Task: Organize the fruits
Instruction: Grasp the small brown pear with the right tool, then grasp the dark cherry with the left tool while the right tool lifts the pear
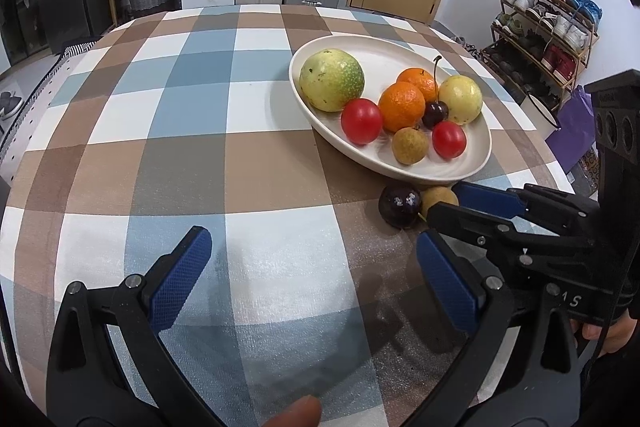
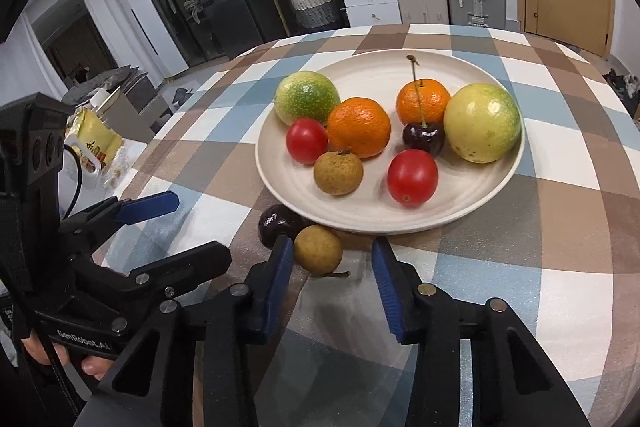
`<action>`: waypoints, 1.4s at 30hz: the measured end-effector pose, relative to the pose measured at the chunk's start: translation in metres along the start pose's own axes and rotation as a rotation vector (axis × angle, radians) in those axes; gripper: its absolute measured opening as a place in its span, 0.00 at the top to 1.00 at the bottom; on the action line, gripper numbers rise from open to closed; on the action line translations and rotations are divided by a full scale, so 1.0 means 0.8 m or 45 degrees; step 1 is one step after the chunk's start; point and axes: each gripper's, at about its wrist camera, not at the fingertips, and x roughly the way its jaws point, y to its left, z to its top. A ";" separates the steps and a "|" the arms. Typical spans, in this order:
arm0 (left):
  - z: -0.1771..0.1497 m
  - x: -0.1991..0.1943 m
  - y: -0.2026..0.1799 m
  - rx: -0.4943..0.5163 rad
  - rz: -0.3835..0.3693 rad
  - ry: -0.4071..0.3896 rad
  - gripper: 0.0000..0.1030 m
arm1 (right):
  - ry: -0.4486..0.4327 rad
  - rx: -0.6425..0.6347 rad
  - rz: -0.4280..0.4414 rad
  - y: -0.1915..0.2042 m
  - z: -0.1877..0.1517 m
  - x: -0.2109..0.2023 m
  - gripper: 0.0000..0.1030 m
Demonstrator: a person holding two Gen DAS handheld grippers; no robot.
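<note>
Left wrist view: left gripper (image 1: 314, 273) is open over bare checked cloth near the table's (image 1: 180, 147) near edge, nothing between its pads. Plate (image 1: 472, 167) sits toward the right edge and holds two green-yellow fruits, two oranges, two tomatoes, a stemmed cherry and a longan. Off the plate, touching its near rim: a dark cherry (image 1: 400, 205) and a loose longan (image 1: 436, 199) side by side on the cloth. Right gripper (image 1: 460, 205) comes in from the right, jaws spread around that longan.

Right wrist view: right gripper (image 2: 330, 265) is open — the loose longan (image 2: 318, 249) sits between the pads, against the left one, with a clear gap to the right one. Dark cherry (image 2: 276, 225) lies just behind the left pad, by the plate (image 2: 288, 183) rim. Left gripper (image 2: 192, 223) is at the left, open and holding nothing.
</note>
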 end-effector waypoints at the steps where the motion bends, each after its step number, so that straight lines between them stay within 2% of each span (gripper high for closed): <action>1: 0.000 0.000 0.000 -0.002 -0.002 0.001 0.01 | 0.001 0.000 0.013 0.001 0.000 0.000 0.69; 4: 0.001 0.002 0.001 -0.006 0.000 0.006 0.01 | -0.006 -0.012 0.005 0.003 -0.003 -0.003 0.72; 13: 0.003 0.007 -0.005 -0.013 -0.021 0.014 0.01 | -0.030 0.003 -0.002 -0.008 -0.012 -0.021 0.74; 21: 0.014 0.026 -0.019 -0.031 -0.083 0.054 0.01 | -0.070 -0.008 -0.054 -0.016 -0.014 -0.042 0.79; 23: 0.017 0.030 -0.022 -0.034 -0.097 0.055 0.01 | -0.061 -0.009 -0.059 -0.020 -0.015 -0.042 0.82; 30: 0.022 0.037 -0.028 -0.009 -0.094 0.050 0.02 | -0.032 -0.015 -0.066 -0.029 -0.022 -0.034 0.82; 33: 0.023 0.040 -0.033 0.017 -0.091 0.045 0.04 | -0.028 -0.033 -0.069 -0.028 -0.020 -0.031 0.82; 36: 0.023 0.041 -0.038 0.064 -0.082 0.044 0.11 | -0.011 -0.060 -0.076 -0.022 -0.017 -0.025 0.77; 41: 0.024 0.041 -0.041 0.106 -0.079 0.028 0.27 | -0.006 -0.106 -0.099 -0.017 -0.013 -0.016 0.71; 42: 0.023 0.040 -0.042 0.112 -0.088 0.024 0.33 | -0.004 -0.111 -0.099 -0.017 -0.012 -0.014 0.70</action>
